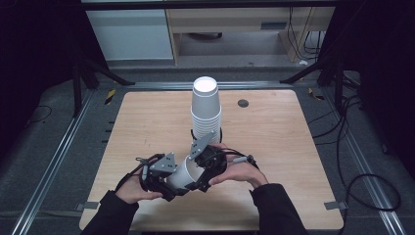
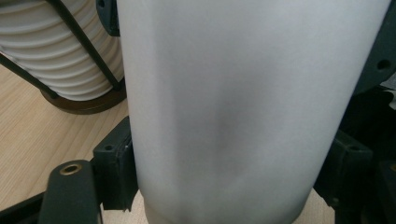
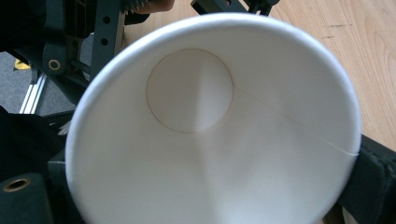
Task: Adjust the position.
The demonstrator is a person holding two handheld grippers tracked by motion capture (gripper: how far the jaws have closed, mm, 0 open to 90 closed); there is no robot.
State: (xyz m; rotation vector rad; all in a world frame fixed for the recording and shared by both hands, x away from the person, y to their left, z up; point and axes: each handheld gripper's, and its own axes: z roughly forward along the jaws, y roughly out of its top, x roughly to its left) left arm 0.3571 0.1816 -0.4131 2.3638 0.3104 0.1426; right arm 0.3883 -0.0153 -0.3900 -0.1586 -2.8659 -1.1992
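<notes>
Cup (image 1: 183,175) sits low over the table (image 1: 147,127) between our grippers: left gripper (image 1: 166,182) clamps its wall, right gripper (image 1: 203,178) grips its rim. Handover, we judge; next, one releases near the stack (image 1: 205,110).

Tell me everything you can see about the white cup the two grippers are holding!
The cup is plain white and looks like paper, wider at the mouth than at the bottom. It is tipped on its side above the wooden table, in front of the tall stack of cups. The left gripper has its black jaws on both sides of the cup wall, and the right gripper holds it at the mouth end. Inside it is empty, with a round flat bottom and a thin seam line running up the wall.
</notes>
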